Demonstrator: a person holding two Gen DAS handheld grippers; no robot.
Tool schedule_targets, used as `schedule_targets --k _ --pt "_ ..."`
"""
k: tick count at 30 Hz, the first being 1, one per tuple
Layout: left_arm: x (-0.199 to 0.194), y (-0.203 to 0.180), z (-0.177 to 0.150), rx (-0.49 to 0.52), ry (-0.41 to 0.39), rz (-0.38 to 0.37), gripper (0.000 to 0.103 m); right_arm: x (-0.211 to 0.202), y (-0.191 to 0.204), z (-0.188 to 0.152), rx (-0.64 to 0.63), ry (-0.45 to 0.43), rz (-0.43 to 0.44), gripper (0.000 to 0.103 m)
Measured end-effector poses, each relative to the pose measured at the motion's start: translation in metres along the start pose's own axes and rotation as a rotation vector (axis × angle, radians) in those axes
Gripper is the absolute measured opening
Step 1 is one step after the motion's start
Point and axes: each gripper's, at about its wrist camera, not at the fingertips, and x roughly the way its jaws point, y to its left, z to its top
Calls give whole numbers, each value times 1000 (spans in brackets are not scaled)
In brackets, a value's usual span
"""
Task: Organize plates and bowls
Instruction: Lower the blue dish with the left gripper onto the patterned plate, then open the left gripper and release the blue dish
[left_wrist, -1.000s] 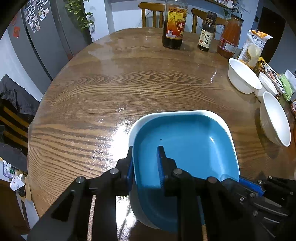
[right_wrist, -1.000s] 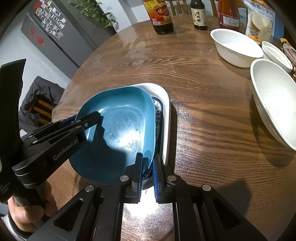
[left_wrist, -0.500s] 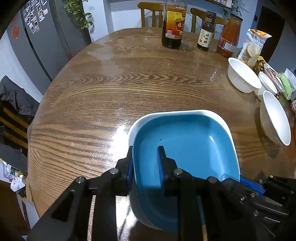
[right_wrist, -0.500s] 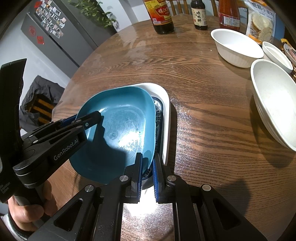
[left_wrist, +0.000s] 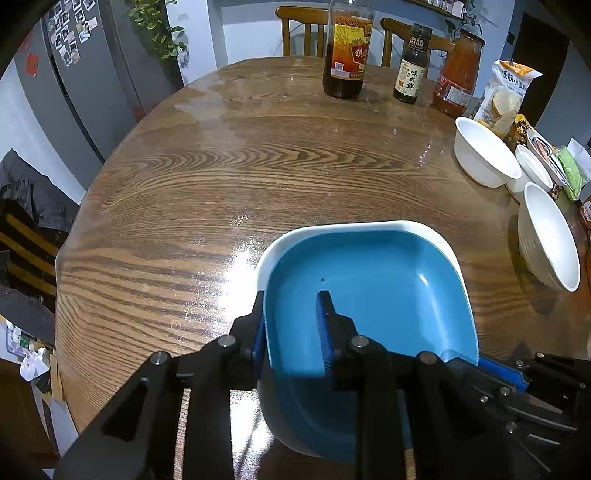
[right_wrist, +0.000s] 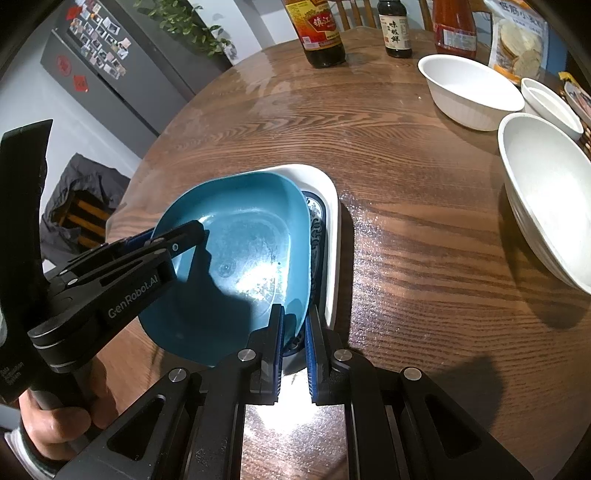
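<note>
Blue dish is nested in the white plate, pinched by the right gripper at 6 o'clock; left gripper fingers, just opening, straddle its rim loosely for release.

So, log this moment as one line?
stage: blue dish over white dish | left gripper: jaws just opening, astride blue rim | right gripper: shut on blue rim | three white bowls unsorted
</note>
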Motion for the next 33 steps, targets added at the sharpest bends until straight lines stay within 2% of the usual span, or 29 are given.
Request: schedule_targets --k 14,16,18,19,23,26,33 --pt "-4 2 0 1 -14 1 35 -3 1 0 -9 -15 4 11" --pt "-7 3 0 -2 -21 2 40 -6 2 0 -17 -28 -2 11" --pt "-10 4 0 -6 -33 5 51 -10 4 1 -29 -41 -16 11" --pt "-13 4 1 -9 -42 9 53 -11 6 1 -33 -48 -19 11" --pt "-23 5 3 -9 -75 17 57 -16 7 1 -34 -61 -16 11" --pt "-29 5 3 -11 -90 20 72 -21 6 3 -29 -79 -15 12" --pt "-35 0 1 -14 -107 27 76 -33 -3 3 -12 -105 -5 13"
